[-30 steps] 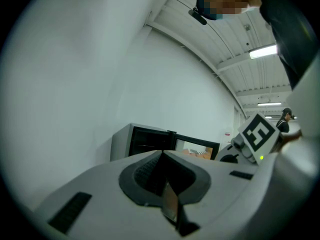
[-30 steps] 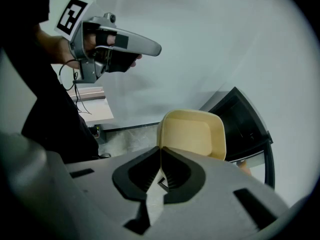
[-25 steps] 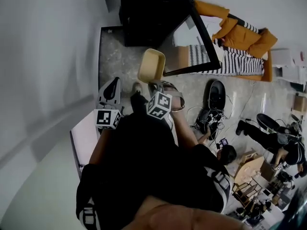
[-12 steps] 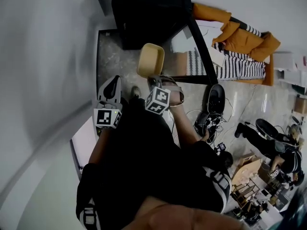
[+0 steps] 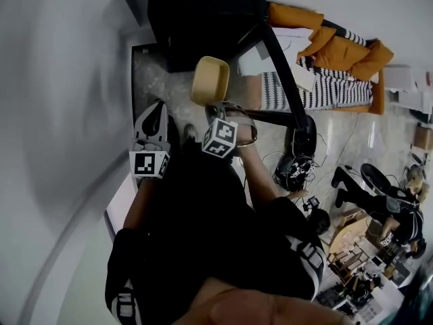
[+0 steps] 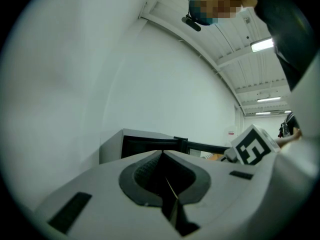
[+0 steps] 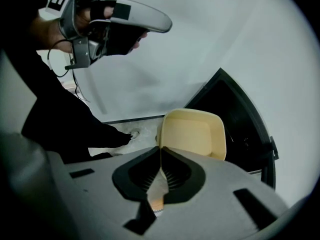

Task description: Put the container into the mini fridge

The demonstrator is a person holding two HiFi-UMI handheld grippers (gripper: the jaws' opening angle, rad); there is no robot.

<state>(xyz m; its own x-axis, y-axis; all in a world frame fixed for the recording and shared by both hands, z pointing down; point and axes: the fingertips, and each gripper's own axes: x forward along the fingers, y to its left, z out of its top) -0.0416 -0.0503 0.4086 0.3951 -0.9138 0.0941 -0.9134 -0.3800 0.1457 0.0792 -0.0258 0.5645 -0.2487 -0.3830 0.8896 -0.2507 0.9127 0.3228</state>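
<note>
The container [image 5: 209, 81], a cream-yellow plastic tub, hangs tilted on its side just in front of the black mini fridge [image 5: 203, 19], whose door [image 5: 281, 66] stands open to the right. My right gripper [image 5: 215, 107] is shut on the tub's rim. In the right gripper view the container [image 7: 192, 133] fills the middle, pinched at its left wall by my right gripper [image 7: 161, 149], with the dark fridge interior [image 7: 235, 119] behind. My left gripper [image 5: 157, 114] hovers to the left, shut and holding nothing. In its own view the left gripper [image 6: 162, 153] points at the fridge [image 6: 145, 143].
A pale wall [image 5: 61, 114] runs along the left, close to the fridge. An orange jacket [image 5: 338, 42] and striped cloth [image 5: 318, 90] lie right of the door. Black shoes [image 5: 298, 161] and cables sit on the floor, and a seated person [image 5: 385, 208] is at far right.
The right gripper has carried the container forward, nearer the fridge opening. The left gripper stays beside it, still shut.
</note>
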